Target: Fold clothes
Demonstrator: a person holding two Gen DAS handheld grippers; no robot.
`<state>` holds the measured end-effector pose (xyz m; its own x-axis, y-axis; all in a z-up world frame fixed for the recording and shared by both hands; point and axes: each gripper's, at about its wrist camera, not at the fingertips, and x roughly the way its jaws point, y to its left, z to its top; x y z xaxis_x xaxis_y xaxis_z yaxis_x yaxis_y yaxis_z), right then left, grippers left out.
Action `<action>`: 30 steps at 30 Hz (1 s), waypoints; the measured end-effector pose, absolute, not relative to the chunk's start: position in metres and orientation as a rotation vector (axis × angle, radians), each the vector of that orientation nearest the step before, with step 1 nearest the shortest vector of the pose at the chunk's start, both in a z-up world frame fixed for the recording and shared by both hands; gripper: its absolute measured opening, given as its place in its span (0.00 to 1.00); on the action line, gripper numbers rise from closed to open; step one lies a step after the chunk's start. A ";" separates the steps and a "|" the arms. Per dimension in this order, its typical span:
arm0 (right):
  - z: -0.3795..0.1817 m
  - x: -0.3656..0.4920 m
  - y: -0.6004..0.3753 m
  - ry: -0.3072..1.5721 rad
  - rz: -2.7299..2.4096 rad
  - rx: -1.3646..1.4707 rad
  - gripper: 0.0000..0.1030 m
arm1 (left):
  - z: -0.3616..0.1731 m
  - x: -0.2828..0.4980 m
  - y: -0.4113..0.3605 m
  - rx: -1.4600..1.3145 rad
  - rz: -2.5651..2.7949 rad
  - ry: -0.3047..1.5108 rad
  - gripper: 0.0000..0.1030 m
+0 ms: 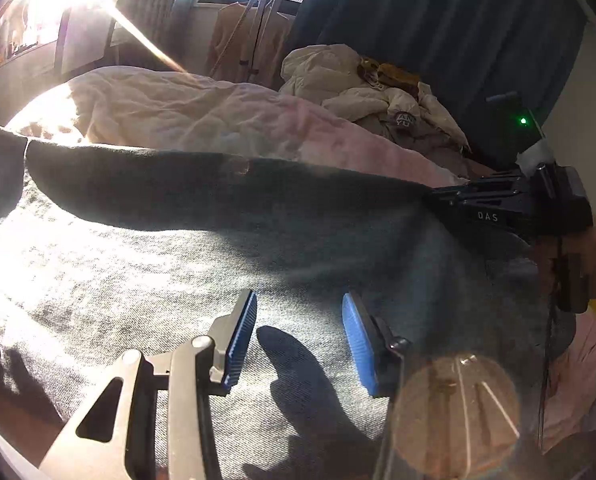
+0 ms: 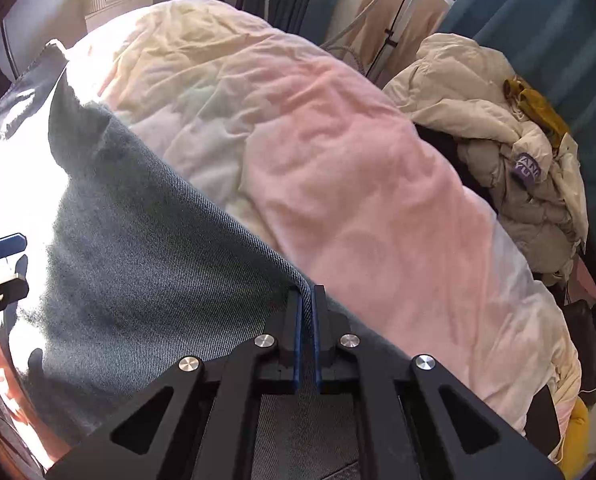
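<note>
A grey-blue denim garment (image 1: 158, 272) lies spread over the bed, part in sun and part in shadow. My left gripper (image 1: 298, 300) hovers just above it, open, its blue pads (image 1: 242, 340) apart with only cloth beneath them. My right gripper (image 2: 307, 294) is shut on the garment's seamed edge (image 2: 304, 284), which runs up between the blue pads. In the left wrist view the right gripper (image 1: 432, 196) pinches the far right corner of a raised dark fold (image 1: 218, 188). One blue finger of the left gripper (image 2: 6, 246) shows at the left edge of the right wrist view.
A wrinkled cream and pink duvet (image 2: 338, 160) covers the bed beyond the denim (image 2: 158, 260). A heap of cream padded jackets (image 2: 498, 140) with a mustard cloth lies at the back right. Teal curtains (image 1: 438, 20) and a clothes stand (image 1: 266, 20) are behind. Strong sun glare at the left.
</note>
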<state>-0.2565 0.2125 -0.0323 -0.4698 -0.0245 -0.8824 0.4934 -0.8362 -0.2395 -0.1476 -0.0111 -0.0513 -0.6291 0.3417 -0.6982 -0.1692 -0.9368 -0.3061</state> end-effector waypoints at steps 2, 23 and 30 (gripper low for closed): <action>-0.032 -0.263 0.213 0.691 -2.365 1.391 0.02 | -0.051 -0.147 -0.011 -1.170 2.591 -0.300 0.44; -0.014 -0.217 0.248 0.098 -2.488 1.328 0.13 | -0.071 -0.160 -0.013 -1.278 2.585 -0.248 0.44; 0.033 -0.126 0.296 -0.247 -2.692 1.278 0.15 | -0.063 -0.148 -0.017 -1.277 2.594 -0.233 0.44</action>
<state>-0.1260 0.2960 0.0332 -0.6255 -0.2058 -0.7526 0.0652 -0.9750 0.2124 -0.1475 -0.0170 -0.0634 -0.5891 0.2828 -0.7570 -0.1433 -0.9585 -0.2465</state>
